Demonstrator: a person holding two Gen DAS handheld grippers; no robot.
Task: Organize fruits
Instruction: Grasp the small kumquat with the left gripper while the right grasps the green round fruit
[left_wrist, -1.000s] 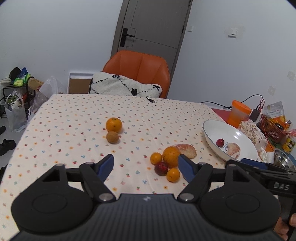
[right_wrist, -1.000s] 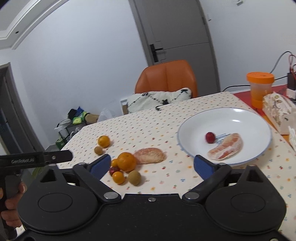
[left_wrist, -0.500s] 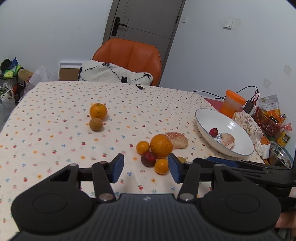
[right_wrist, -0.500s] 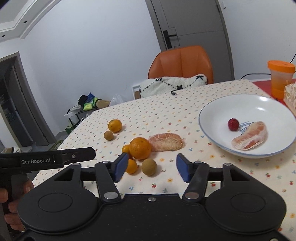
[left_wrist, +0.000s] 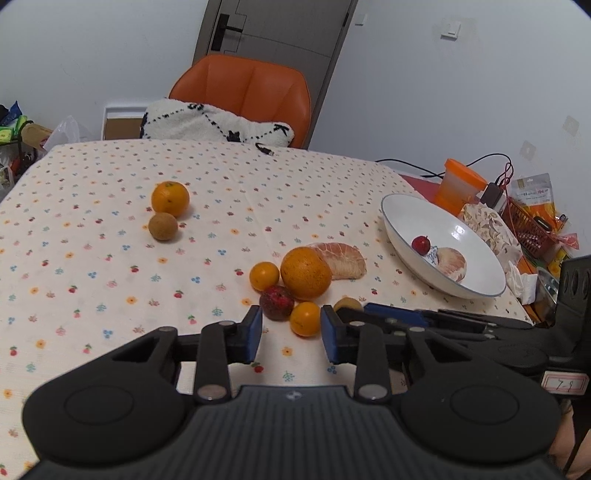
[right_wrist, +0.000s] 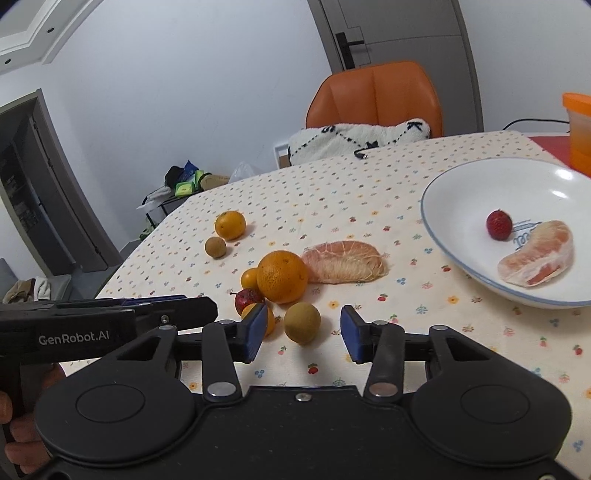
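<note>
Both grippers' jaws were closing on nothing, narrower than a second before, the left gripper (left_wrist: 291, 332) just short of a small orange (left_wrist: 305, 318), the right gripper (right_wrist: 303, 333) nearer a brown fruit (right_wrist: 302, 322), mid-table toward the near edge.

A table with a flower-dotted cloth (left_wrist: 110, 258) carries a big orange (left_wrist: 306, 273), a peeled citrus segment (left_wrist: 343, 260), small oranges, brown fruits, a dark red fruit (left_wrist: 276, 302), a white plate (left_wrist: 406, 218), an orange-lidded cup (left_wrist: 461, 186) and, at the far right, what may be snack packets.
</note>
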